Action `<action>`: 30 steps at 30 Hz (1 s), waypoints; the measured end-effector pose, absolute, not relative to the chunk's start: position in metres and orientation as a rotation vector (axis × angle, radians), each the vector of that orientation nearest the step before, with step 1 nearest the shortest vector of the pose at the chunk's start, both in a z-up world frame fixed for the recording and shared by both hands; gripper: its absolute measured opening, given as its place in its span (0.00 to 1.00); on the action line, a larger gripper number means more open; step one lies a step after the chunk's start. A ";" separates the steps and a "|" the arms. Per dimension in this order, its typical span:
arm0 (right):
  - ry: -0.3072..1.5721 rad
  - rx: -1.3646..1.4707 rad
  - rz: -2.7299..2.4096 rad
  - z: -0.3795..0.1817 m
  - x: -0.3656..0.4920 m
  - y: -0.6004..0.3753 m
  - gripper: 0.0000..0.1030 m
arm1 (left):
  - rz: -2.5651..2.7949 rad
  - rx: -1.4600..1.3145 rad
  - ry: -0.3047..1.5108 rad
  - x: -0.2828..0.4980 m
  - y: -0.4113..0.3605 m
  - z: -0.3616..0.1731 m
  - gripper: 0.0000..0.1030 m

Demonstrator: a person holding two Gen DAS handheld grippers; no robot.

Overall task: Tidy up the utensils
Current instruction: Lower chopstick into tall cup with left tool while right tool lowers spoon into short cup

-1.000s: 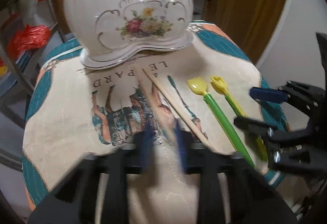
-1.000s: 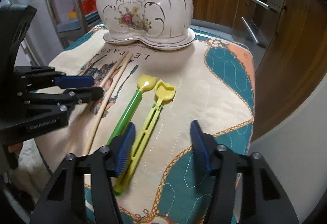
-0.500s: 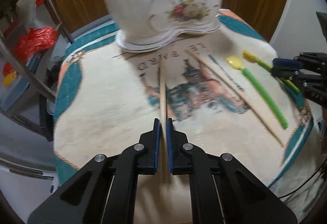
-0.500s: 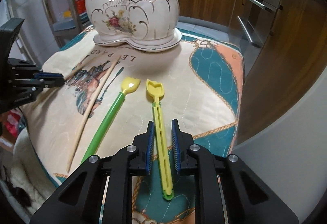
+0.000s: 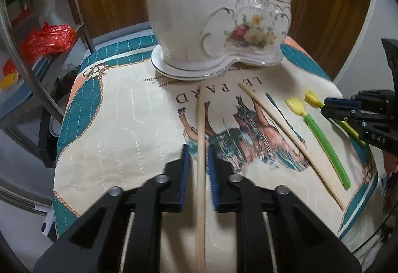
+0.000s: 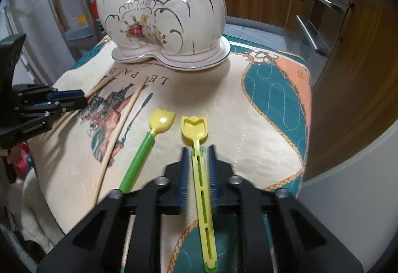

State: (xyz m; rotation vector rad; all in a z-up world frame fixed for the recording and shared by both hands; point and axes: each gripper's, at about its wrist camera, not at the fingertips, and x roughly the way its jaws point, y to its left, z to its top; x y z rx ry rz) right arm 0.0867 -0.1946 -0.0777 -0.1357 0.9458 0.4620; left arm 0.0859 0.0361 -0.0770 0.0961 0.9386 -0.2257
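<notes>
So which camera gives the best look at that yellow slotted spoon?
The right wrist view: the yellow slotted spoon runs whole between the right gripper pads. The left wrist view shows only its yellow head beyond the green-handled spoon, the rest hidden by that gripper.

Dim indoor light, warm cast. Overhead source: glare spot on the ceramic holder (image 5: pixel 219 16) shoulder, another on the yellow spoon bowl (image 6: pixel 162 120). Soft shadow falls on the cloth (image 6: pixel 248 123) in front of the holder. Heavy fisheye bending and black vignette at all corners. Motion blur on cloth print and holder flowers in the left view; right view sharper, near fingers (image 6: pixel 184 173) soft.
</notes>
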 end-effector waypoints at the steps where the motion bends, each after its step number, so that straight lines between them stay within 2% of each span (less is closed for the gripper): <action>1: 0.937 -0.132 0.463 -0.077 0.085 -0.195 0.10 | -0.237 0.093 0.934 0.086 0.038 -0.077 0.06; 9: 0.801 -0.093 0.471 -0.048 0.074 -0.206 0.10 | -0.315 0.105 0.869 0.070 0.048 -0.062 0.06; 13: 0.696 -0.072 0.495 -0.019 0.070 -0.206 0.10 | -0.386 0.182 0.764 0.045 0.043 -0.036 0.06; 17: 0.592 -0.028 0.515 0.009 0.079 -0.206 0.10 | -0.454 0.131 0.635 0.037 0.045 0.004 0.06; 22: 0.466 0.069 0.526 0.041 0.095 -0.203 0.10 | -0.435 0.027 0.426 0.057 0.056 0.055 0.06; 30: 0.389 0.282 0.575 0.059 0.155 -0.201 0.10 | -0.376 -0.171 0.218 0.120 0.066 0.090 0.06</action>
